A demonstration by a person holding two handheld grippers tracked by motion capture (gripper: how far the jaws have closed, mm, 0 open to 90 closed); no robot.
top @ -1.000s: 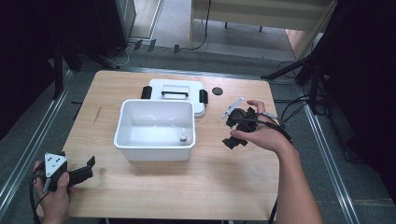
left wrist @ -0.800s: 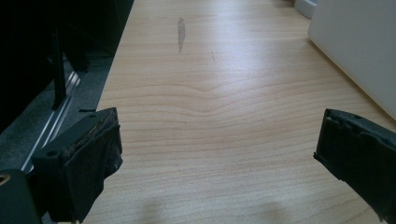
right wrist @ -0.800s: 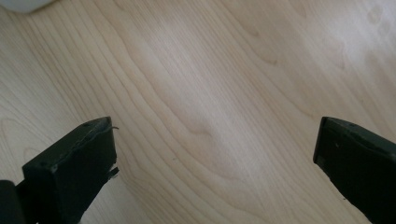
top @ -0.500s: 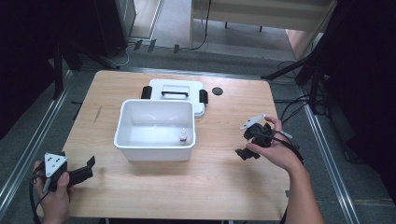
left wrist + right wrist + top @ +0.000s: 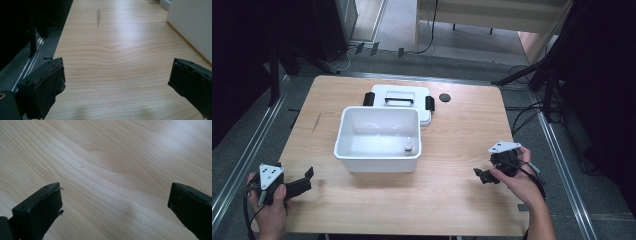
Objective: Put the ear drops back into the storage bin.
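White plastic bin (image 5: 378,145) sits mid-table, and everything is placed off it. Inside, against its front right corner, stands a small white bottle (image 5: 409,145). The bin's lid (image 5: 399,97), black handle up, lies flat just behind it, touching the back rim; a small black disc (image 5: 444,97) rests right of the lid. Left gripper (image 5: 302,184) hovers front-left of the bin, jaws spread wide, nothing between them. Right gripper (image 5: 482,176) hangs well to the bin's front-right, jaws gaping over bare wooden table (image 5: 452,210).

White plastic tub (image 5: 378,135) mid-desk; small bottle (image 5: 409,145) inside, right corner; white handled lid (image 5: 399,99) touching behind; black disc (image 5: 444,97) right of lid.
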